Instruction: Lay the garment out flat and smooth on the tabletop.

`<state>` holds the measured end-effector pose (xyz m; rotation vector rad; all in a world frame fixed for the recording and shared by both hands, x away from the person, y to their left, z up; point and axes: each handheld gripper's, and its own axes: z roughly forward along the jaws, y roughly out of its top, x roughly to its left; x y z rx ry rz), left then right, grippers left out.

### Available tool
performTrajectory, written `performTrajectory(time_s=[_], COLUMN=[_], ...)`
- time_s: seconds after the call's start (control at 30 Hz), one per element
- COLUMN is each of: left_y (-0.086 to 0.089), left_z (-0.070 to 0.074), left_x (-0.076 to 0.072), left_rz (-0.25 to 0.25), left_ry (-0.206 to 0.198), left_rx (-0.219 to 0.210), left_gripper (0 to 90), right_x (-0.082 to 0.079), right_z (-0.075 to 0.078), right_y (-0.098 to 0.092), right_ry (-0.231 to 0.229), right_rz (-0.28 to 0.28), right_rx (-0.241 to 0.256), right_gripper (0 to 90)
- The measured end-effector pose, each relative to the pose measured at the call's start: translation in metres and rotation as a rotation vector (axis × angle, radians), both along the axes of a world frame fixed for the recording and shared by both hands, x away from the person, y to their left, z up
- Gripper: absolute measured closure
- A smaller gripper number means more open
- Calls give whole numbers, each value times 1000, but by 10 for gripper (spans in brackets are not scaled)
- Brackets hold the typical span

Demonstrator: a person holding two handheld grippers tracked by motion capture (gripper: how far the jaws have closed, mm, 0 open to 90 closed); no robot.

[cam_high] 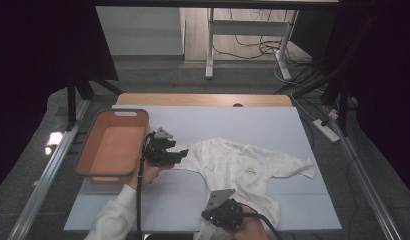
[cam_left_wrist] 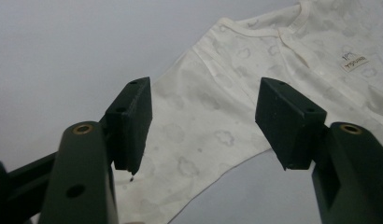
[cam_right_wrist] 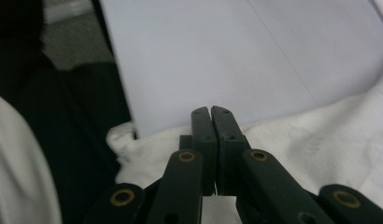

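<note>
You have the white baby garment [cam_high: 245, 172] spread flat on the table sheet [cam_high: 273, 125], its lower hem hanging over the near edge. Your right gripper [cam_right_wrist: 211, 112] pinches that hem, jaws pressed together, apparently to anchor it. Your left gripper [cam_left_wrist: 203, 123] hovers over one sleeve, jaws spread, beside the orange bin [cam_high: 90, 150], likely ready to fold.

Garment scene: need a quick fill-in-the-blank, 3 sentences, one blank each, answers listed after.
1. The left gripper has its jaws ___ above a sleeve of the white garment.
2. The right gripper has its jaws ___ at the garment's near edge.
3. The orange bin stands at the table's ___ side in the high view.

Missing words: open; shut; left
</note>
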<state>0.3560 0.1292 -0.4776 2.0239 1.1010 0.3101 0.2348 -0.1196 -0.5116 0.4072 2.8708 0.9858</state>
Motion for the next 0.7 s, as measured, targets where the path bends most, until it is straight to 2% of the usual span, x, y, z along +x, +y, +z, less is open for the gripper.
performTrajectory(time_s=[0.07, 0.23, 0.3, 0.33, 0.4, 0.47, 0.5, 0.57, 0.63, 0.7], left_y=[0, 0, 0, 0, 0, 1, 1, 2, 3, 4], left_z=[0, -1, -1, 0, 0, 0, 0, 0, 0, 1], left_x=[0, 1, 1, 0, 0, 0, 1, 0, 0, 0], left_rz=[1, 2, 1, 1, 0, 2, 2, 3, 6, 8], left_ry=[0, 3, 2, 1, 0, 1, 1, 0, -1, -2], left_rx=[-1, 2, 4, 4, 3, 1, 0, -1, -3, -5], left_gripper=[370, 370, 370, 370, 370, 370, 370, 370, 370, 370], right_x=[-6, -20, -21, -21, -18, -14, -12, -5, 5, 16], right_z=[6, 22, 22, 20, 17, 19, 22, 30, 36, 38], right_y=[4, 14, 16, 17, 15, 8, 2, -15, -39, -67], right_ry=[2, -29, -34, -40, -50, -65, -66, -78, -102, -102], right_rz=[17, 62, 63, 56, 29, -6, -26, -82, -160, -256], right_rx=[50, 144, 148, 145, 131, 127, 140, 153, 142, 128], right_gripper=[888, 886, 870, 804, 649, 589, 566, 528, 506, 487])
